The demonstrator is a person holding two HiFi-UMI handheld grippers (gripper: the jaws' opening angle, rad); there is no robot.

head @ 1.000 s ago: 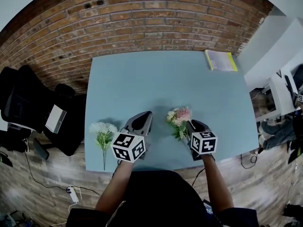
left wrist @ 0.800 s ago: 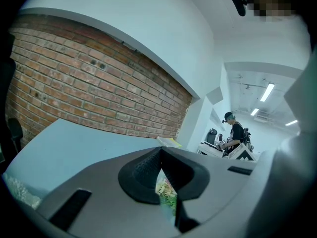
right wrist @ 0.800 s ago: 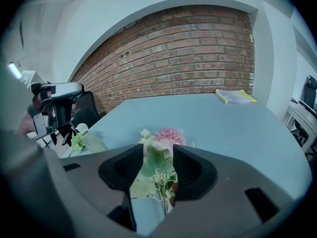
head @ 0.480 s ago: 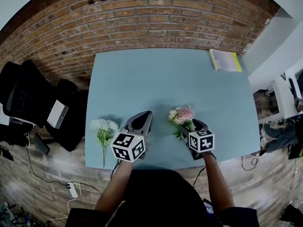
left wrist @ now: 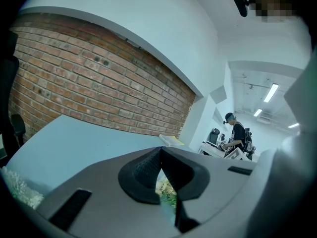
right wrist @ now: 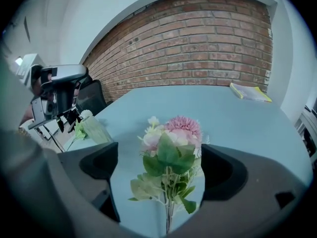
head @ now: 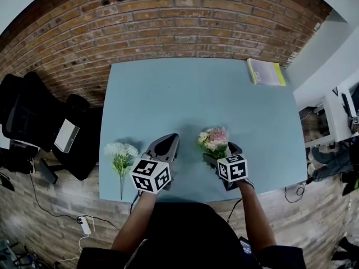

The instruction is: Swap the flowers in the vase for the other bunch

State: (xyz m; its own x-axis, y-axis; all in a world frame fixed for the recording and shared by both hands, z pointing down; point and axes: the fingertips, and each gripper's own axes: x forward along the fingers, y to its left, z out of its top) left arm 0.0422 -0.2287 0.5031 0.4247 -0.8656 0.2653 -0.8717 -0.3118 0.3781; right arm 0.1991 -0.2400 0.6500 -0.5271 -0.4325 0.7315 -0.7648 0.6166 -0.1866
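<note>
we are seeing right gripper jaws just opening wide, pink bunch lying loose between them on table, left gripper sitting closed and empty, white bunch lying near its left

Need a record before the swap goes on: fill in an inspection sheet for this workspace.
Surface: blue table, bare in the middle.
Job's things: pink bunch inside the right claw; white bunch by the table's left near corner; no vase seen.
Clutter: yellow book at the far right corner.
Claws: left claw shut, empty; right claw open, jaws just opened, not pressing the bunch.
Cables: power strip and lead on the floor.
Surroundings: brick wall, black chair.
</note>
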